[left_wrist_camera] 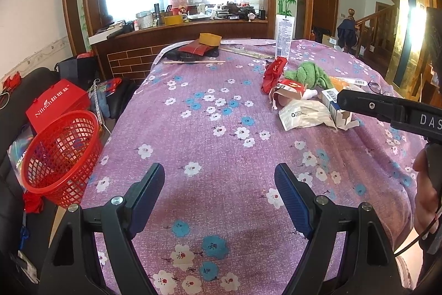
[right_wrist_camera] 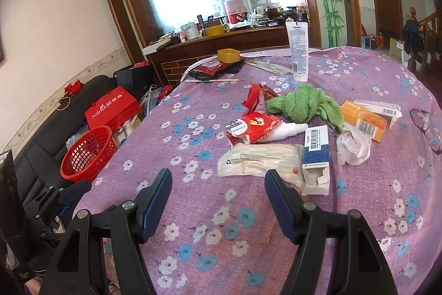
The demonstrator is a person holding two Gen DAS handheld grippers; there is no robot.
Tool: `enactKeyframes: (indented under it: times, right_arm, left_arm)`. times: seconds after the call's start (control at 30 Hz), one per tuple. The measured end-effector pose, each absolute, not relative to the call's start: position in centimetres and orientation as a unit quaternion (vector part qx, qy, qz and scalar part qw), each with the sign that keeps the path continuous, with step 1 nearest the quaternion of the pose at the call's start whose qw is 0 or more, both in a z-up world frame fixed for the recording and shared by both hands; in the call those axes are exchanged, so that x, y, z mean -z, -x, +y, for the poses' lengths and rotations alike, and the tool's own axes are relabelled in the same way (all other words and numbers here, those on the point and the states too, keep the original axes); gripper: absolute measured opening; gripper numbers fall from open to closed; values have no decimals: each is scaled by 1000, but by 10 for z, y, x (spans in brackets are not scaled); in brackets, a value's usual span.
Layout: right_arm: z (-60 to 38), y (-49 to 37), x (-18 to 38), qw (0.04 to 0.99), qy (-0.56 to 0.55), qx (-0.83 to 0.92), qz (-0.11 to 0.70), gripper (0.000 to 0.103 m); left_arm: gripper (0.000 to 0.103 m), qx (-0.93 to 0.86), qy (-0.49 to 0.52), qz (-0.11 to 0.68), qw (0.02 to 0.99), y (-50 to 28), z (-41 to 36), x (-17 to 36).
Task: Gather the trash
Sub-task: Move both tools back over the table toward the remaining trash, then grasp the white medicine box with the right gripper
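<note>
Right claw (right_wrist_camera: 218, 181) open, cream wrapper (right_wrist_camera: 257, 161) just ahead

From my right-hand tongs I read "Vaseline" on the white tube (right_wrist_camera: 299, 51) standing at twelve o'clock on the table. The red gift box (right_wrist_camera: 112, 109) off the table's edge at ten o'clock says "Nllrich", followed by Chinese characters I can't make out. On the torn red packet (right_wrist_camera: 250, 129) mid-table, "YANTIE". My right gripper's arm (left_wrist_camera: 392, 109) shows "DAS", cut off at the frame edge.
</note>
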State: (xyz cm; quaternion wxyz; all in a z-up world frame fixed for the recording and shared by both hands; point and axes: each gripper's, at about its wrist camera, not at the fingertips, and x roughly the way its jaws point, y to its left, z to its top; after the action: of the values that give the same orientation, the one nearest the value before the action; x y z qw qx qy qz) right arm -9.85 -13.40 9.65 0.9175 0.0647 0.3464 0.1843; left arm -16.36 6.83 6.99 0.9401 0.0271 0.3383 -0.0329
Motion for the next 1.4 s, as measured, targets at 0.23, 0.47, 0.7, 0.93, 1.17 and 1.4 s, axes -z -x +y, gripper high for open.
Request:
enactKeyframes:
  times: [0.23, 0.47, 0.7, 0.93, 1.17, 1.4]
  right_arm:
    - [-137, 91, -91, 915, -67, -179, 355, 74]
    - [-167, 87, -84, 915, -88, -153, 363, 74]
    - [-209, 78, -72, 913, -118, -114, 374, 74]
    - [-227, 48, -57, 907, -112, -85, 396, 71]
    - [-213, -11, -35, 889, -98, -72, 440, 69]
    - [-202, -21, -26, 872, -101, -111, 465, 37]
  left_arm:
    - [81, 35, -27, 348, 936, 156, 72, -63]
    - [81, 45, -20, 360, 931, 139, 80, -60]
    - [81, 63, -23, 368, 927, 120, 65, -60]
    - [81, 80, -37, 372, 924, 118, 46, -59]
    - [81, 74, -39, 374, 924, 121, 44, -59]
    - [81, 60, -25, 383, 922, 120, 58, -54]
